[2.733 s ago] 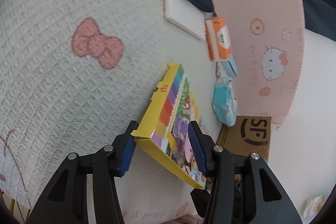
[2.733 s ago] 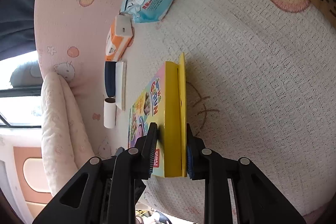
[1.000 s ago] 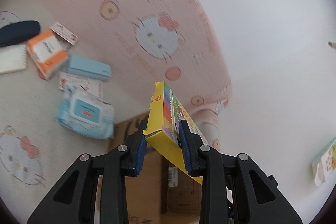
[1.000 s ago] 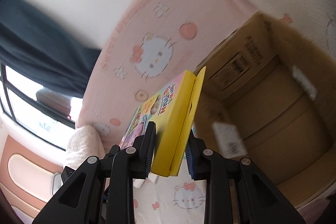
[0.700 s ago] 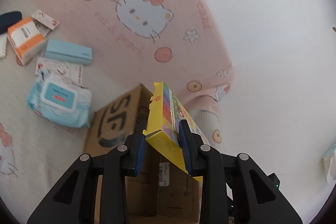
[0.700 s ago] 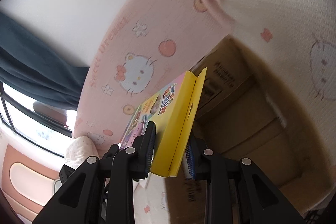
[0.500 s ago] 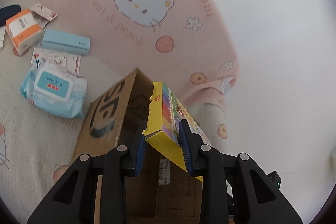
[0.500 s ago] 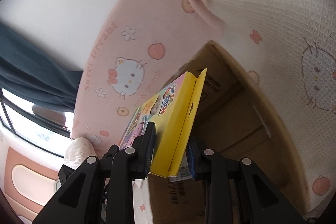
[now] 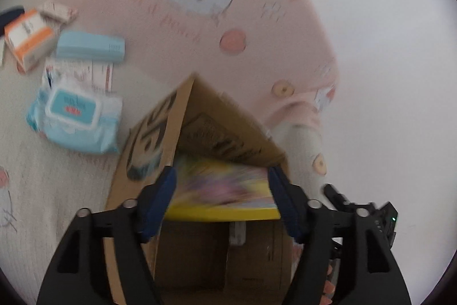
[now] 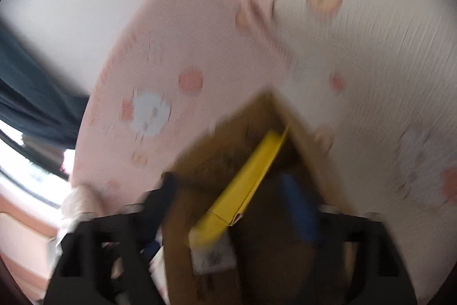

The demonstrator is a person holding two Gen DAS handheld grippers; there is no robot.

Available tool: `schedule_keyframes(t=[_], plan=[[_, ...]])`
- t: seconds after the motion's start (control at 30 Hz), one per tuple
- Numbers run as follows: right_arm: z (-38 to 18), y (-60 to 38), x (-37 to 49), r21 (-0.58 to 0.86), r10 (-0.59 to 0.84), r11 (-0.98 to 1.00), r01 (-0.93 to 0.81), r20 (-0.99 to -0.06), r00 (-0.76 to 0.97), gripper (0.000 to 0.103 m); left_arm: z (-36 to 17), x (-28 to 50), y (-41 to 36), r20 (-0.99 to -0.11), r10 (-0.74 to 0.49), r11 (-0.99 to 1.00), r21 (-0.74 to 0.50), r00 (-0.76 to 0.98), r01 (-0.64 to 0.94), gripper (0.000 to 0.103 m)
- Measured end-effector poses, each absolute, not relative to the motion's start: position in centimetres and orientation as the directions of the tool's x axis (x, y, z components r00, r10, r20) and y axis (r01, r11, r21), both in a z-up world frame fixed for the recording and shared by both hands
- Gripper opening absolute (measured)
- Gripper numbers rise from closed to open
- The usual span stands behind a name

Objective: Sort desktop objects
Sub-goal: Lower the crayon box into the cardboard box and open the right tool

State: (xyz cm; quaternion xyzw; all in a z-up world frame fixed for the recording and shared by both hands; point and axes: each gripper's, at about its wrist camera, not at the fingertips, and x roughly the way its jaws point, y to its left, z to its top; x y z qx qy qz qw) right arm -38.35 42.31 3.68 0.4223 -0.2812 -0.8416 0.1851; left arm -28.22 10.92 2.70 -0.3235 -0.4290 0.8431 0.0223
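Note:
A yellow picture box, blurred by motion, lies loose and almost flat over the mouth of the brown cardboard box. My left gripper straddles it with its jaws opening wide, and the blue pads do not press on it. In the right wrist view the yellow box slants down inside the cardboard box. There my right gripper has its jaws opening wide too, both pads clear of the box.
A wet wipes pack, a printed paper card, a light blue case and an orange-and-white box lie on the white waffle cloth left of the cardboard box. A pink cartoon-cat blanket rises behind, with a white wall beyond.
Both grippers have opened and let go of the yellow box, which has tipped from upright to nearly flat and dropped into the cardboard box. Both views have moved over the box's mouth.

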Motion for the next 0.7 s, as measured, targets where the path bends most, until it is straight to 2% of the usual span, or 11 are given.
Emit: schedule_keyframes(t=[0.13,0.27,0.6,0.63,0.7], plan=[[7.0,42.7,-37.6,0.569,-0.498,-0.814,0.121,-0.575,-0.649,0.093,4.4,-28.6,10.7,-0.503,0.323,-0.67,-0.72,-0.802,0.182,0.083],[7.8,42.3,-37.2,0.552,-0.494,-0.826,0.119,-0.603,-0.626,0.093,3.4,-28.9,10.2,-0.513,0.387,-0.603,-0.769,-0.766,0.21,0.083],[6.2,39.2,-35.9,0.437,-0.44,-0.89,0.129,-0.753,-0.489,0.093,4.1,-29.2,11.9,-0.565,0.481,-0.663,-0.735,-0.67,0.144,0.083],[5.8,38.8,-36.0,0.422,-0.43,-0.898,0.127,-0.774,-0.466,0.09,4.1,-29.2,11.9,-0.568,0.488,-0.667,-0.733,-0.662,0.137,0.083],[4.6,37.7,-36.0,0.361,-0.379,-0.924,0.124,-0.831,-0.407,0.071,3.9,-29.2,11.9,-0.584,0.501,-0.683,-0.72,-0.639,0.123,0.083]])
